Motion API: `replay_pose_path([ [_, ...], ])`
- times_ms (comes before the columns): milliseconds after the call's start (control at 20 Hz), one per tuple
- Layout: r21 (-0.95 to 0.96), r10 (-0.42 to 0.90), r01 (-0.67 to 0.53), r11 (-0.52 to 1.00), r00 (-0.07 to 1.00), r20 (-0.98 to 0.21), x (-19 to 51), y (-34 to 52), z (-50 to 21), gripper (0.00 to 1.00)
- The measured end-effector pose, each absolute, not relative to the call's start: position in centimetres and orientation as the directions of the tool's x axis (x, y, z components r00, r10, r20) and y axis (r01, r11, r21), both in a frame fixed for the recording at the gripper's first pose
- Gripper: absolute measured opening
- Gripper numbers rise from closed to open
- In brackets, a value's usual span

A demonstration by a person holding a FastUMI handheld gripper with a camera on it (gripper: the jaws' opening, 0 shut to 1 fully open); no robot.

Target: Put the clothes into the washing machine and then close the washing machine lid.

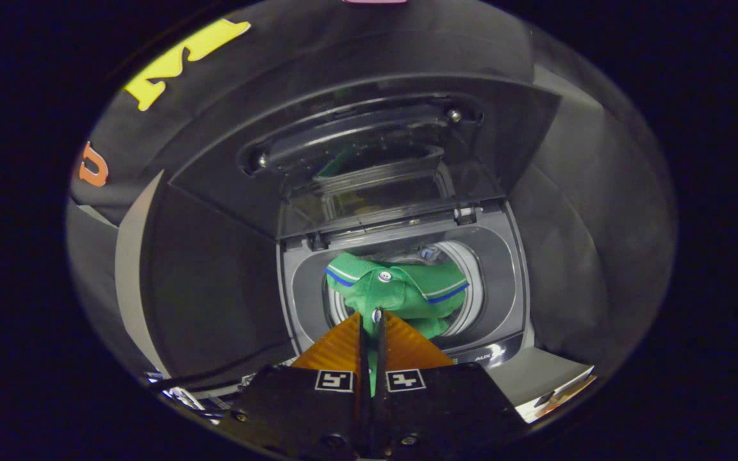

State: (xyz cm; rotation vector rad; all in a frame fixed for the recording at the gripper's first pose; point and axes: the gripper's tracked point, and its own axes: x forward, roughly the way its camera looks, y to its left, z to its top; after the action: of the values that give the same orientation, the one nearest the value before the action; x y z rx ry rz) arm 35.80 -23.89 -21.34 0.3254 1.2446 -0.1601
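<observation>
A green polo shirt [407, 289] with blue-and-white trim and white buttons hangs bunched from my gripper [372, 318], which is shut on its fabric; a strip of green shows between the fingers. The shirt hangs over the round drum opening [468, 282] of a grey top-loading washing machine [503, 282] just ahead of the fingertips. The machine's lid [369, 160] stands raised behind the opening, its glass window reflecting some green.
Black cloth walls close in on the left, right and behind the machine. The machine's front control strip [484, 353] lies just right of the fingers. Some papers or packets [555, 394] lie low to the right, beside the machine.
</observation>
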Motion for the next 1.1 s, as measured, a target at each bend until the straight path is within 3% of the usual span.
replay_pose_path([
  [750, 0.095, 0.017, 0.203, 0.975, 0.354, -0.935, 37.0, -25.1, -30.4, 0.08],
  [850, 0.105, 0.02, 0.201, 0.974, 0.388, -0.921, 37.5, -25.0, -30.3, 0.14],
  [1000, 0.086, 0.004, 0.17, 0.982, 0.432, -0.902, 37.9, -24.7, -28.3, 0.17],
  [1100, 0.103, 0.02, 0.157, 0.982, 0.456, -0.89, 38.1, -24.3, -26.6, 0.37],
])
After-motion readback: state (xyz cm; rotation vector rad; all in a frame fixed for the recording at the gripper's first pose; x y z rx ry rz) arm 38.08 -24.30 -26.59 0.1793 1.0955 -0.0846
